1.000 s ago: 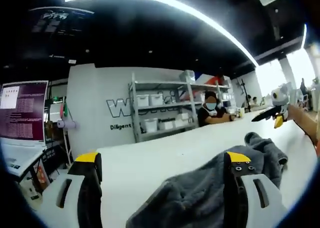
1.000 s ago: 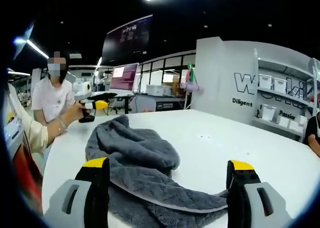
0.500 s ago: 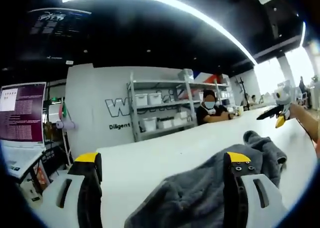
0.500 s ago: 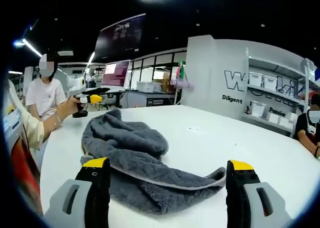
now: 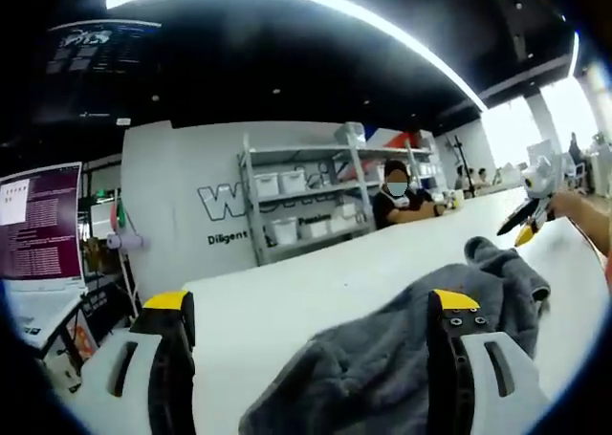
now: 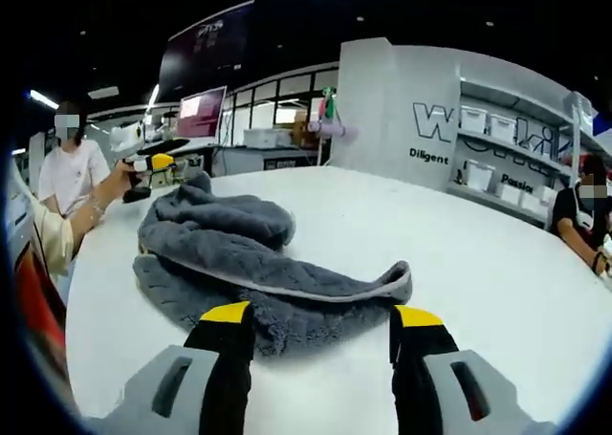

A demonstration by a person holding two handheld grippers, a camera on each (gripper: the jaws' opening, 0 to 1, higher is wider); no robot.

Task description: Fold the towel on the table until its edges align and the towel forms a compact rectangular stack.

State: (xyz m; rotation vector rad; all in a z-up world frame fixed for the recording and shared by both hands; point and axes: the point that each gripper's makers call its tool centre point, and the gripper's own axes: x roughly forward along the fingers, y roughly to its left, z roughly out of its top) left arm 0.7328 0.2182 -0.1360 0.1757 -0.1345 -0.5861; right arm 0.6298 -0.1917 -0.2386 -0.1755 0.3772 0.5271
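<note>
A rumpled grey towel point(image 6: 229, 253) lies in a loose heap on the white table point(image 6: 478, 263), with a pale-trimmed edge curling across its front. My right gripper point(image 6: 322, 315) is low over the table at the towel's near edge, its jaws apart and the fluffy edge just beyond the tips. In the left gripper view the towel point(image 5: 382, 368) spreads to the right, partly behind the right-hand jaw. My left gripper point(image 5: 311, 301) stands wide open above the table with nothing between its fingers. The left gripper point(image 6: 143, 163) appears at the towel's far side, and the right gripper point(image 5: 531, 220) at the table's far right.
A person in a white shirt point(image 6: 67, 177) stands beyond the table's left end. Another person point(image 5: 397, 201) sits at the far side. Shelves with white bins point(image 5: 306, 206) and a monitor point(image 5: 38, 234) stand behind the table. Bare tabletop point(image 5: 287, 301) stretches left of the towel.
My right gripper has dropped lower and closer to the towel's near edge, and its jaws have narrowed. The left gripper view has barely shifted; its jaws stay wide.
</note>
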